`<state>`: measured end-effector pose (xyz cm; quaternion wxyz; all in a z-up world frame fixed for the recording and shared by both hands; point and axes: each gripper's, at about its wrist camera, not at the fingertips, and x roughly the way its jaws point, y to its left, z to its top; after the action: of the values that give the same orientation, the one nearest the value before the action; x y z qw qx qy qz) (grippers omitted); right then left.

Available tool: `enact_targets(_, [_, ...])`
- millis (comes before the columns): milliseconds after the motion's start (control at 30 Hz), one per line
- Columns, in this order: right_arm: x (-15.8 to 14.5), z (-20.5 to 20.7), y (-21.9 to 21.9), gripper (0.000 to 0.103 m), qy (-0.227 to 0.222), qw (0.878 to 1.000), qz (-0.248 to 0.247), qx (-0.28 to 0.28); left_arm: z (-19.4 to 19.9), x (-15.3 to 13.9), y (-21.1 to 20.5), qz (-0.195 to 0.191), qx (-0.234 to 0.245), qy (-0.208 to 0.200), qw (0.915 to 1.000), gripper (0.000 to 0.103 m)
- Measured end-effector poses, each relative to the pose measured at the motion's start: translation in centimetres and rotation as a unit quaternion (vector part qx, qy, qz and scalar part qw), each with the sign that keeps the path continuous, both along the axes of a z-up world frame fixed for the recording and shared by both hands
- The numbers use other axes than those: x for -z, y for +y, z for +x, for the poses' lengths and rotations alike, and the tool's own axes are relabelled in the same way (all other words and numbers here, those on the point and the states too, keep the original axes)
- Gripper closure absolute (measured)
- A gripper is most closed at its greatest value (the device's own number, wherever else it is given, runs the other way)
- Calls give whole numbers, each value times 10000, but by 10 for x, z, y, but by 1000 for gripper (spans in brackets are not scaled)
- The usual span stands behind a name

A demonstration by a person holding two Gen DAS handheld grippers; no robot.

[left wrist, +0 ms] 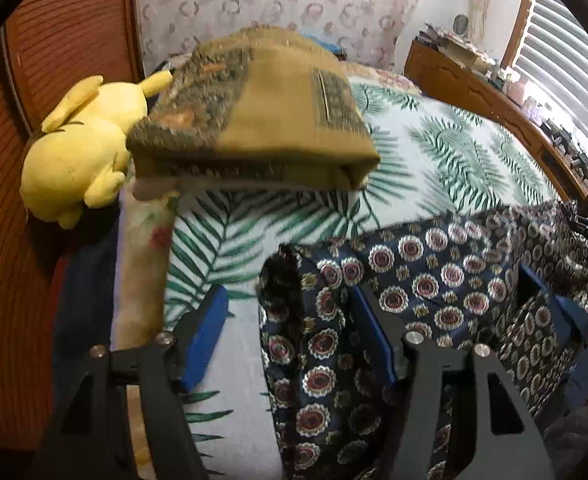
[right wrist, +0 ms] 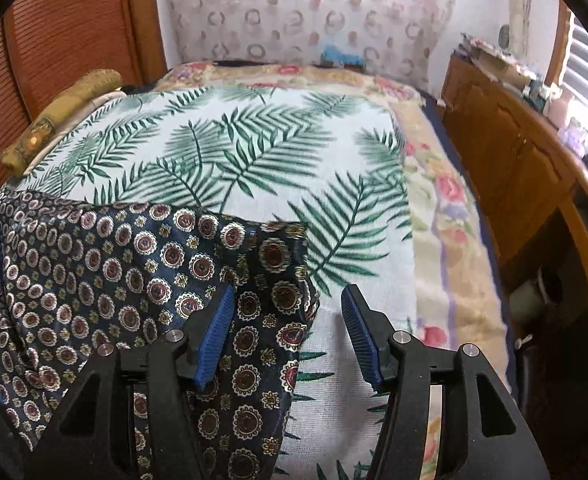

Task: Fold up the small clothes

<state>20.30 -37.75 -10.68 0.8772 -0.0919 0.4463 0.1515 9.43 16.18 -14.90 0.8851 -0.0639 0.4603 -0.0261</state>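
Navy medallion-print garment (left wrist: 425, 280) is seen lying rumpled on the palm-leaf bedsheet (right wrist: 254, 152), near the bed's front edge. Left gripper (left wrist: 290, 332): jaws spread, a bunched cloth edge between them, not visibly pinched. Right gripper (right wrist: 288, 336): jaws spread, a corner flap lying against the left pad only.

Risks judged:
- Several layers could be caught at once in the bunched edge, so the fold would be crooked.
- The loose corner could be missed on closing.
- The folded olive cloth (left wrist: 254, 116) beside the yellow plush toy (left wrist: 82, 148) could be disturbed if the garment is dragged that way.
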Motion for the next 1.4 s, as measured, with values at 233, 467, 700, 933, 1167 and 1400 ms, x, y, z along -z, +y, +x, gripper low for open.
enact_targets(233, [3, 1, -3, 46, 176, 9997, 180, -26, 4, 2, -4, 29, 186, 43, 9998, 42])
enact_targets(467, [4, -5, 14, 49, 196, 9990, 25, -408, 7, -1, -11, 54, 431, 20, 9991, 73])
enact_targets(700, [4, -27, 24, 96, 94, 9950, 256, -961, -11, -9, -23, 70, 545, -316, 9980, 102])
enact_targets(933, [-38, -63, 12, 99, -674, 9914, 773, -811, -57, -77, -32, -226, 504, -1416, 9884, 103])
enact_targets(1167, [-122, -101, 6, 100, -1864, 9762, 920, -616, -82, -163, -38, -281, 576, -2500, 9661, 103])
enact_targets(1400, [-220, -128, 9, 100, -2871, 9499, 945, -799, -88, -246, -32, -216, 587, -3311, 9415, 103])
